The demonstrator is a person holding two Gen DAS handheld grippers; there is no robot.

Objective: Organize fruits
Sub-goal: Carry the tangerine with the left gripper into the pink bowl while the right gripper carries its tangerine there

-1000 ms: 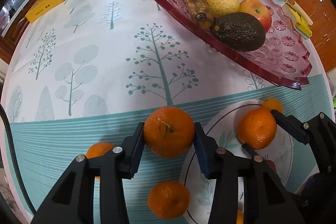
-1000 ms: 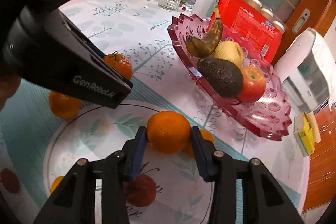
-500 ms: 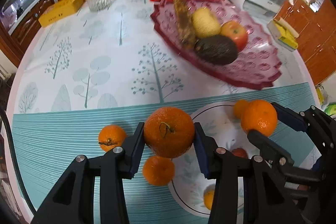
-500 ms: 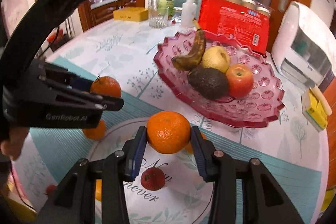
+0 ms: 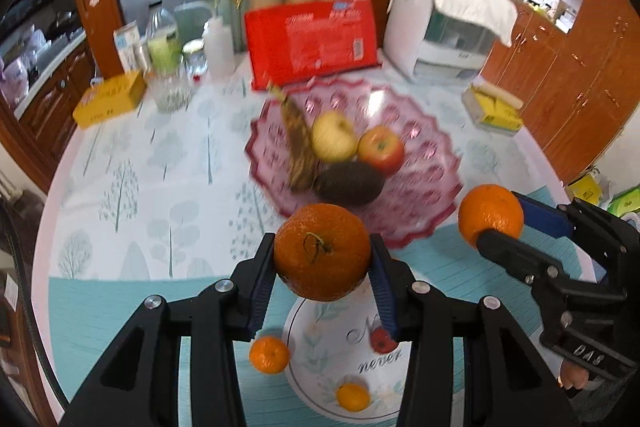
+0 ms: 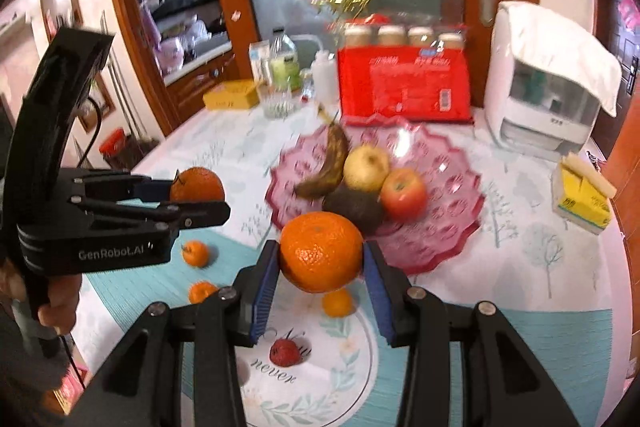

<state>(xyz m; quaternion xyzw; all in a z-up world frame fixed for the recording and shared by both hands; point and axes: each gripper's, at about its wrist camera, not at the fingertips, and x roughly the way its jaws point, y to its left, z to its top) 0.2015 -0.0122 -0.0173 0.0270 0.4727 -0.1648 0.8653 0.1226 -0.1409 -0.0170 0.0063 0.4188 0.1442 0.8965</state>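
My left gripper is shut on a large orange and holds it high above the table, just short of the pink fruit dish. My right gripper is shut on a second orange, also raised in front of the dish. Each gripper shows in the other's view: the right one and the left one. The dish holds a brown banana, a yellow apple, a red apple and an avocado.
Below lies a white printed plate with a strawberry and a small mandarin. Two small mandarins lie on the teal cloth left of it. A red package, bottles, a glass, a yellow box and a white appliance stand behind.
Both grippers have risen and pulled back with their oranges, so the table and dish look farther and lower. The grips have not changed.
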